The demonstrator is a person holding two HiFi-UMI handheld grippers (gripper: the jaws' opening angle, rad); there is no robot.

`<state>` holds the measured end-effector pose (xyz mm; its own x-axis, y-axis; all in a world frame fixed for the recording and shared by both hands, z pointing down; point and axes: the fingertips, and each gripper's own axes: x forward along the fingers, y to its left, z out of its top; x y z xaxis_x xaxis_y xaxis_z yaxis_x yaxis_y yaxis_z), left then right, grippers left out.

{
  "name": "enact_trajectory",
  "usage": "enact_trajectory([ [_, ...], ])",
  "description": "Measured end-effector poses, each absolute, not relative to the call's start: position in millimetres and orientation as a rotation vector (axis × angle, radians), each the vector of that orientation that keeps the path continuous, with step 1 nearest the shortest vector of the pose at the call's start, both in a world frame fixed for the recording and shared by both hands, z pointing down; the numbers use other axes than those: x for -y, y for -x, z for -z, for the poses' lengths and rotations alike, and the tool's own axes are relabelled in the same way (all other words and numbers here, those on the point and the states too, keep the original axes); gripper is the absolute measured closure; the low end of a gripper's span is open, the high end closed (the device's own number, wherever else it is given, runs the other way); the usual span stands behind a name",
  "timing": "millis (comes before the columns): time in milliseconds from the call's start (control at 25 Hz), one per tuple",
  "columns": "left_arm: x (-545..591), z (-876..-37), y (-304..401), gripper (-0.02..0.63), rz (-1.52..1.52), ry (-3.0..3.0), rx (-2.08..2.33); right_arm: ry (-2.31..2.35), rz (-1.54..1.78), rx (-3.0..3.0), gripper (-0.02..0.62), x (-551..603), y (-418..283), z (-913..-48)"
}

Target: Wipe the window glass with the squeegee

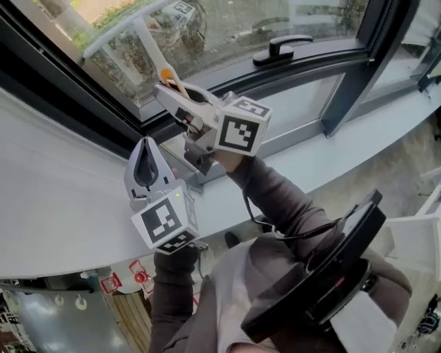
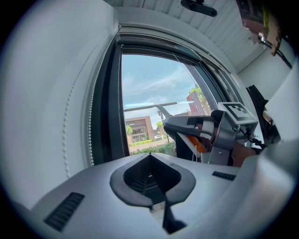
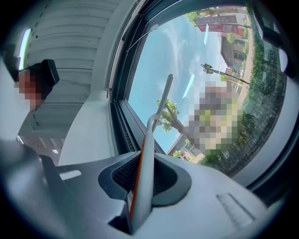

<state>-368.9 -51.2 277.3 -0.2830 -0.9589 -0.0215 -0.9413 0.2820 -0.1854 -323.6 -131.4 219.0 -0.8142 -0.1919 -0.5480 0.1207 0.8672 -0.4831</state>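
Observation:
The squeegee has a white handle with an orange strip (image 1: 165, 72) and a long white blade (image 1: 124, 29) lying against the window glass (image 1: 227, 21). My right gripper (image 1: 170, 87) is shut on the handle, just above the lower window frame. In the right gripper view the handle (image 3: 141, 182) runs up between the jaws to the blade (image 3: 165, 93) on the glass (image 3: 187, 70). My left gripper (image 1: 145, 150) hovers over the sill, below and left of the right one, shut with nothing in it. In the left gripper view its jaws (image 2: 150, 162) are closed, and the right gripper (image 2: 205, 133) shows ahead.
A wide white sill (image 1: 62, 200) runs under the window. The dark window frame (image 1: 83, 103) borders the glass, with a black window handle (image 1: 282, 47) on the lower rail. A bead chain (image 2: 70, 135) hangs by the left wall. A radiator (image 1: 48, 317) sits below.

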Motion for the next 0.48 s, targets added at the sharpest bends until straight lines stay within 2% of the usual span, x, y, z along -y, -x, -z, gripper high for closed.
enact_trajectory([
  [480,60.6,-269.8,370.3,0.606,0.200,1.793,-2.397,0.050,0.709,-2.421,0.538,135.8,324.3,-223.9],
])
